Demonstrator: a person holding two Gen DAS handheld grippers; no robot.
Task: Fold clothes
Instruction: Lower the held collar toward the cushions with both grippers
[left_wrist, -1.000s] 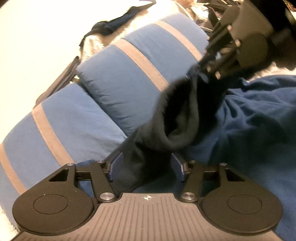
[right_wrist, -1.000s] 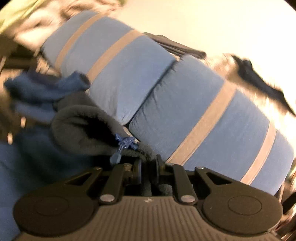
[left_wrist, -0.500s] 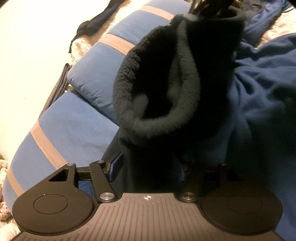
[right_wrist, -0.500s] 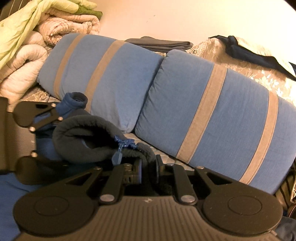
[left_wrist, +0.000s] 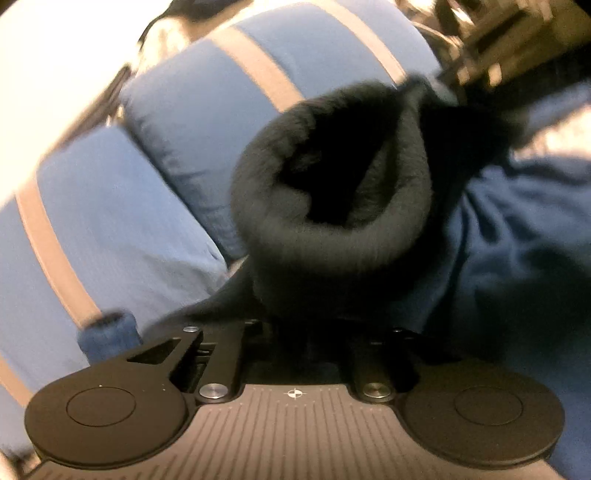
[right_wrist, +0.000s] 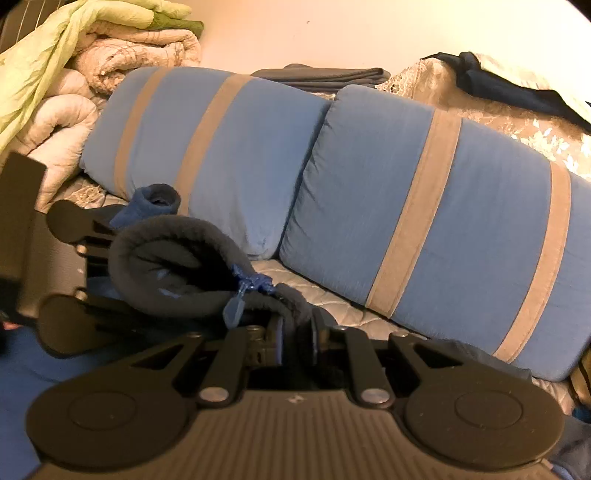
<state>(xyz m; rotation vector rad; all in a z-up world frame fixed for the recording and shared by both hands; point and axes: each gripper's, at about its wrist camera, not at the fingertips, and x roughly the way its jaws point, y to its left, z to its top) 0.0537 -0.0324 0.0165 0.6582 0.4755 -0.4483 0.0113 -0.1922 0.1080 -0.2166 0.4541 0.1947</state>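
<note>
The fuzzy dark collar of the blue jacket hangs between both grippers. The right gripper pinches it tight. The left gripper squeezes its other end, by the striped pillows.

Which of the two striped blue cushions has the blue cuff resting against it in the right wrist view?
The left cushion, beside the quilt pile. The blue cuff sits at its lower front; the right cushion has none.

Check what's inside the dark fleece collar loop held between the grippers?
Right wrist view: dark lining and a blue zipper pull at the rim of the dark fleece collar. Deeper inside is in shadow. The right gripper pinches its edge.
</note>
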